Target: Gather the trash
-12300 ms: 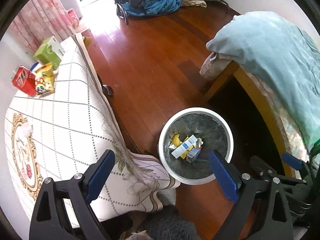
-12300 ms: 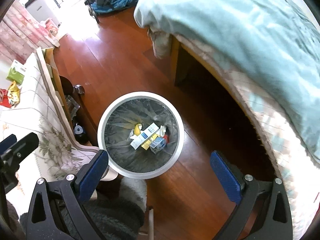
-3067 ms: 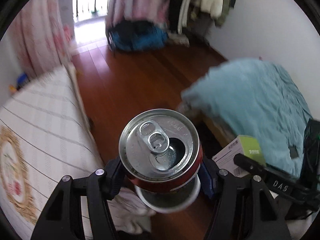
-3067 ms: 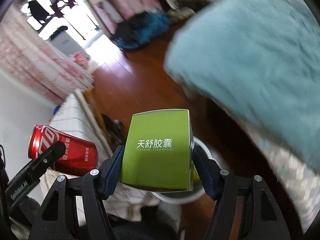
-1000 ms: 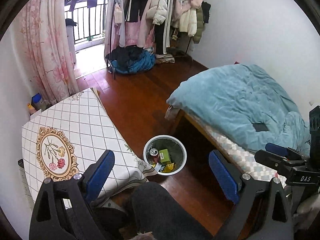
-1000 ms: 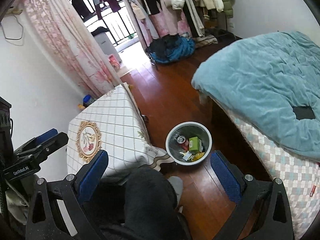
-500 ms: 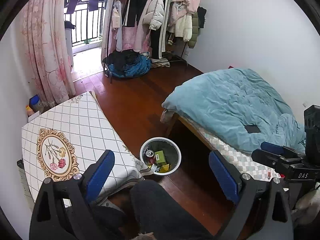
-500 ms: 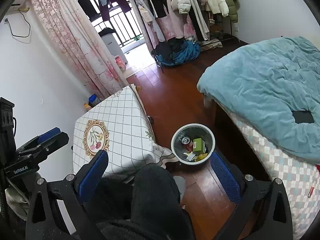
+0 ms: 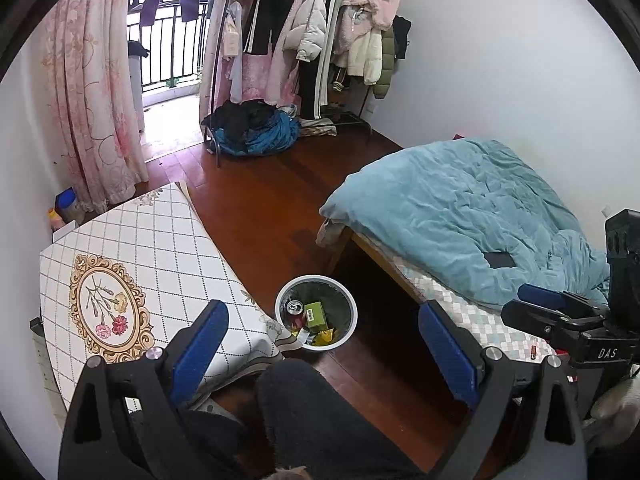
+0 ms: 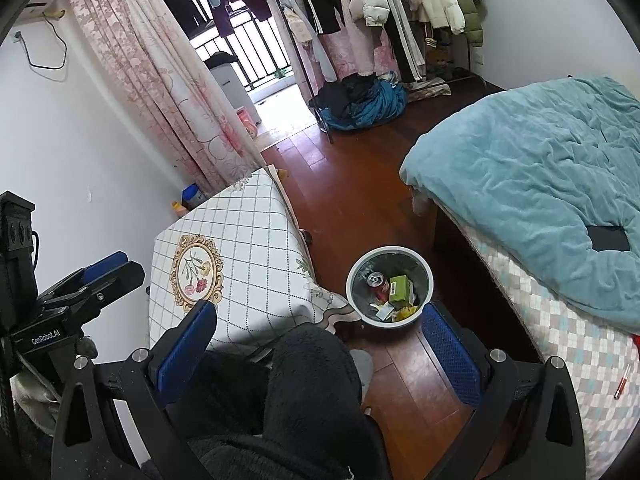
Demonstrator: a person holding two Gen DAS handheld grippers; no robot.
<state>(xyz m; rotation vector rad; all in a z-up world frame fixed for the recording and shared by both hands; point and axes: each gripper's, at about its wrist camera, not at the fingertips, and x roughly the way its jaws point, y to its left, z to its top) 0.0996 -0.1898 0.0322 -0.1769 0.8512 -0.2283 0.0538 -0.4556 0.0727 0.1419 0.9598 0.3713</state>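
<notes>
A: Where did we stand?

B: Both the left gripper [image 9: 320, 344] and right gripper [image 10: 316, 340] were wide apart, empty. The can [image 10: 377, 281] and green box [image 10: 401, 289] lay in the bin [image 10: 427, 276], lower centre.

A: Next?

B: We judged collecting finished; only search for leftovers.

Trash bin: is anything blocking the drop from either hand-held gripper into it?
Nothing visible does. The trash bin stands open on the floor, with the can and green box inside; both hand-held grippers are open and empty.
</notes>
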